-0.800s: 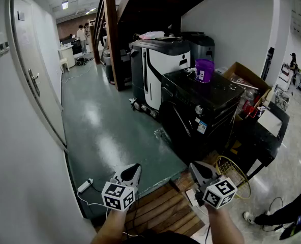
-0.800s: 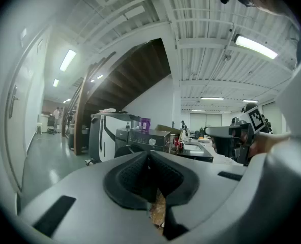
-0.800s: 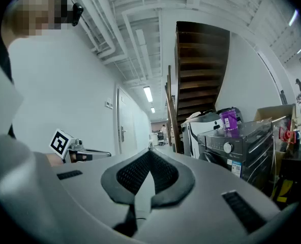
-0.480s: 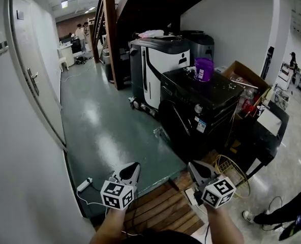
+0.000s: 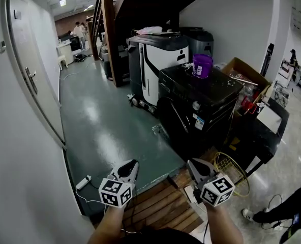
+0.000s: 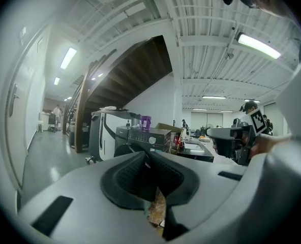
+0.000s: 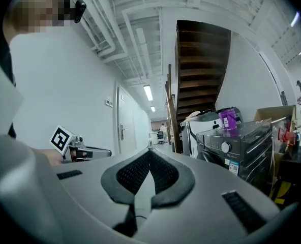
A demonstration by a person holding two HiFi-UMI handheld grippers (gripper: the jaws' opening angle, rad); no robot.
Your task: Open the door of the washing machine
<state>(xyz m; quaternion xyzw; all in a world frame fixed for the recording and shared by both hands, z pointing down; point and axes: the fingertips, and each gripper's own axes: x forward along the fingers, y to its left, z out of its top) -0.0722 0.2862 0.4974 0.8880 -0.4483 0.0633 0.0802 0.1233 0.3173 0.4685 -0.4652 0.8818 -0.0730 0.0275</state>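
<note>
A black front-loading washing machine [image 5: 201,108] stands ahead at the right, its round door [image 5: 173,117] shut. It also shows in the left gripper view as the washing machine [image 6: 140,134] and in the right gripper view as the washing machine [image 7: 232,149]. A purple cup [image 5: 202,66] sits on its top. My left gripper [image 5: 131,165] and right gripper [image 5: 195,165] are held low in the head view, well short of the machine. Both are shut with nothing between the jaws: left gripper [image 6: 149,159], right gripper [image 7: 149,154].
A white and black machine [image 5: 153,67] stands behind the washer. A cardboard box [image 5: 247,78] and a black cart [image 5: 265,131] are at the right. A white door [image 5: 31,80] lines the left wall. Wooden slats [image 5: 163,207], cables and a power strip [image 5: 83,183] lie on the floor below me.
The view has shifted slightly; both grippers sit a little lower and closer in the frame. The washer door has not moved.
</note>
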